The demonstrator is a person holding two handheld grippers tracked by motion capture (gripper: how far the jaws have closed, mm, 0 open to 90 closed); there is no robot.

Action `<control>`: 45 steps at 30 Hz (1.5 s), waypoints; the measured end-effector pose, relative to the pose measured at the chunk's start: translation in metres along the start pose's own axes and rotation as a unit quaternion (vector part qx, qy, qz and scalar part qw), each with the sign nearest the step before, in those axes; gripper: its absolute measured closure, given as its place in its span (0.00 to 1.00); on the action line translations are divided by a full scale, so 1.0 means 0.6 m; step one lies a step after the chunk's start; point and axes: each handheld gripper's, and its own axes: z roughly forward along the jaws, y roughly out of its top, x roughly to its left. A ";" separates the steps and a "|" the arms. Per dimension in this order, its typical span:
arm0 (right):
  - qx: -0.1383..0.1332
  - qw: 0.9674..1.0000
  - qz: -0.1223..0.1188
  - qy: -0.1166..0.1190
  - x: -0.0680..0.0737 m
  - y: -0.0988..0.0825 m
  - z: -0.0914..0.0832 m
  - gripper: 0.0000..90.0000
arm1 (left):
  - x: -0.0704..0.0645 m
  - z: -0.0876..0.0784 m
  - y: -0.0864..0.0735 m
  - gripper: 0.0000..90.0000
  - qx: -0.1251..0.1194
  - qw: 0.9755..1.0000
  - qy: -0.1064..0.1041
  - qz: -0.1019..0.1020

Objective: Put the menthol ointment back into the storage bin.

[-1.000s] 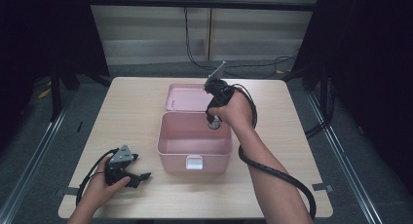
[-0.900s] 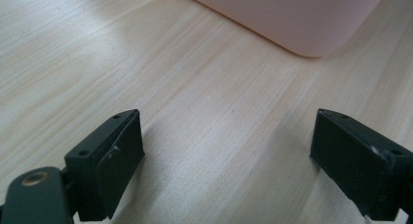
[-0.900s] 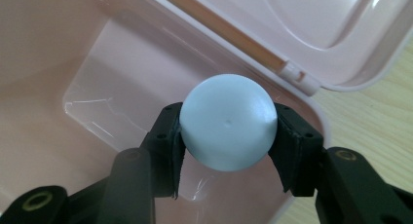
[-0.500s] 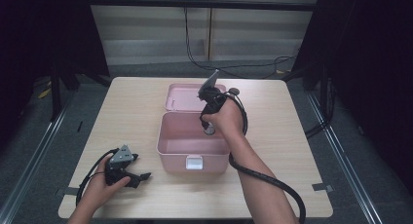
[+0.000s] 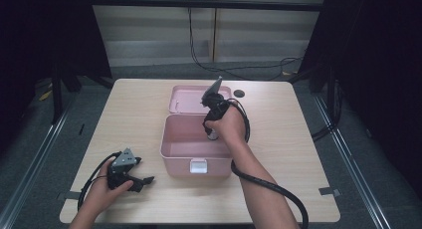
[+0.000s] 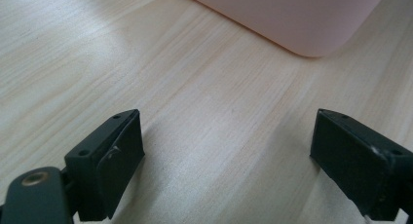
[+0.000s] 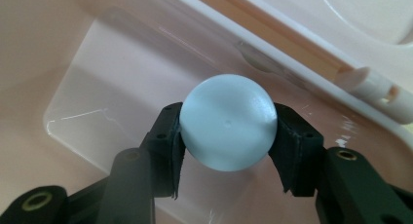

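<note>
While your right gripper (image 5: 213, 134) reaches down into the open pink plastic box (image 5: 179, 157), its two black jaws are closed on a pale blue smooth ball (image 7: 228, 121), one jaw on each side of it. In the right gripper view the ball hangs above the shiny pink floor of the box, close to the far wall where the hinge is, and I cannot tell if it already touches the floor. The pink lid (image 5: 185, 97) lies folded back flat on the light wooden table (image 5: 124, 114), on the far side of the box. Your left gripper (image 5: 137, 181) rests on the table at the near left, well apart from the box, and its jaws stand wide open with nothing between them; a rounded pink corner of the box shows beyond them. I judge that the carrying part is nearly done: the ball is inside the box. What is left, as it seems, is to release the ball, lift your gripper out, and perhaps close the lid.
</note>
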 end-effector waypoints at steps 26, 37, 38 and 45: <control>0.003 1.000 -0.007 -0.014 -0.006 -0.012 0.038 0.56 | 0.000 0.001 0.000 0.13 -0.002 1.000 0.001 0.000; 0.004 1.000 -0.008 -0.016 -0.008 -0.018 0.050 0.56 | 0.000 0.000 0.000 0.13 -0.001 1.000 0.002 0.000; 0.005 1.000 -0.008 -0.017 -0.007 -0.018 0.050 0.56 | 0.000 0.000 0.000 0.13 -0.001 1.000 0.001 -0.001; 0.010 1.000 -0.008 -0.023 -0.006 -0.018 0.053 0.55 | 0.000 0.000 0.000 0.13 -0.002 1.000 0.002 0.000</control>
